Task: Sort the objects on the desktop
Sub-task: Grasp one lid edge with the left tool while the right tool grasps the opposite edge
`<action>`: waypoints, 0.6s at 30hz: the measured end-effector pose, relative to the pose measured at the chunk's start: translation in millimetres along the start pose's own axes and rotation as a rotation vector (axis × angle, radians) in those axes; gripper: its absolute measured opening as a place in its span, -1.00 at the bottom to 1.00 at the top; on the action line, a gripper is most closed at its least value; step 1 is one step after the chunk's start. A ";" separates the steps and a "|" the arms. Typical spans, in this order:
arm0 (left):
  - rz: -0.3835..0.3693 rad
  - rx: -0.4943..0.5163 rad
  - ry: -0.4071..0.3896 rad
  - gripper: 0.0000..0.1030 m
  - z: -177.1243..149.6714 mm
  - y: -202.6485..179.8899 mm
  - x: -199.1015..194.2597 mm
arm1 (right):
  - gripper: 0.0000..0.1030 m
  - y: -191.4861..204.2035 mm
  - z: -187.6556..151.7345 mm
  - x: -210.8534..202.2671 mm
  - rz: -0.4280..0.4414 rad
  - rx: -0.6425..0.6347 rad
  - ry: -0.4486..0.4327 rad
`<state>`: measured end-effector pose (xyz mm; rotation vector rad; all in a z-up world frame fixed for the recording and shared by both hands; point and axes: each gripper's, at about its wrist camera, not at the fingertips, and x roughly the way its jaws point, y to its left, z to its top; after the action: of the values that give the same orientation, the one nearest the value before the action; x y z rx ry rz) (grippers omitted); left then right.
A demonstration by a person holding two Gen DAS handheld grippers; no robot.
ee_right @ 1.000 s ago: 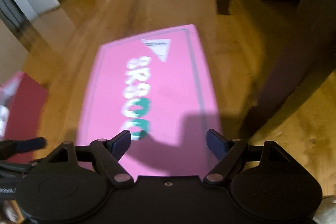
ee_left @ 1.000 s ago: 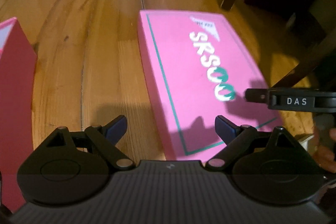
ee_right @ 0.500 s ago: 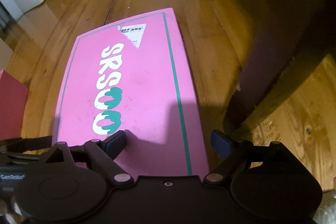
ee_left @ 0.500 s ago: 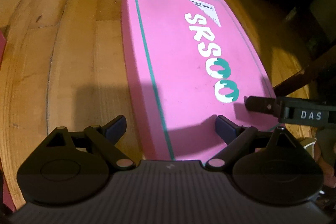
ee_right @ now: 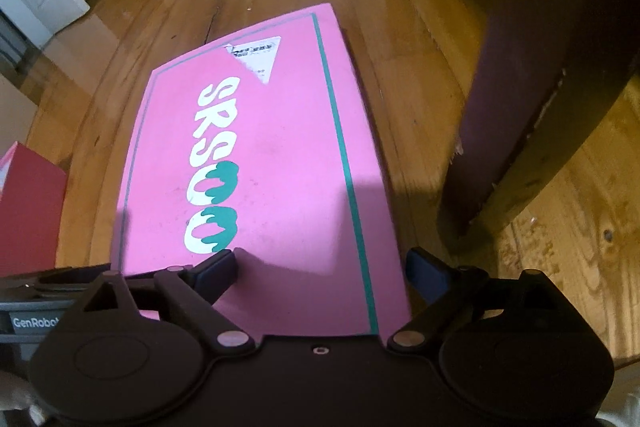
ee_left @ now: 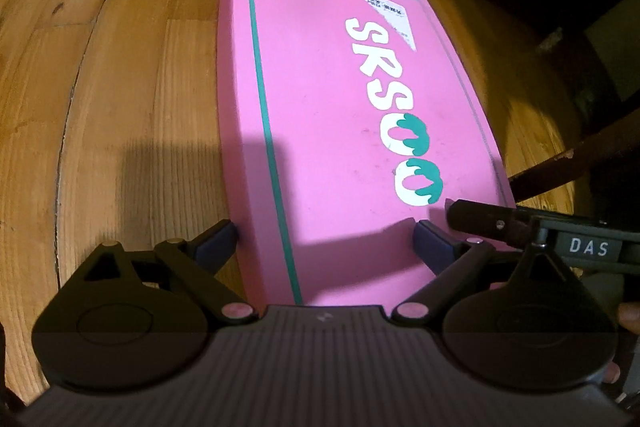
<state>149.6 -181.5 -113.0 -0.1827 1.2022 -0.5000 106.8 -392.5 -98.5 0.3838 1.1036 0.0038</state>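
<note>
Both my fingers dropped closer to the pink box (ee_left: 352, 131) | opening wide, straddling its 6 o'clock corners | ready to lift.

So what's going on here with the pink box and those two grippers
A person is working both handheld grippers at the near end of the flat pink box lying on the wooden floor. The left gripper straddles its left edge, the right gripper its right edge. Both sets of jaws are opening, with the box's corners between them. Nothing is gripped. A red box stands to the left.
</note>
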 end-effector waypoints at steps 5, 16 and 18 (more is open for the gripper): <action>-0.016 -0.033 0.001 0.97 -3.1 4.0 3.7 | 0.94 -6.0 -0.4 5.8 0.027 0.057 0.012; -0.037 -0.065 -0.004 1.00 -6.2 8.1 4.4 | 1.00 -12.2 -5.5 7.9 0.054 0.105 0.007; -0.038 -0.072 -0.006 1.00 -7.7 8.3 4.1 | 1.00 -12.2 -7.4 6.9 0.053 0.104 -0.003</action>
<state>145.9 -175.2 -122.5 -0.2693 1.2132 -0.4889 101.2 -400.3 -111.1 0.5063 1.0928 -0.0072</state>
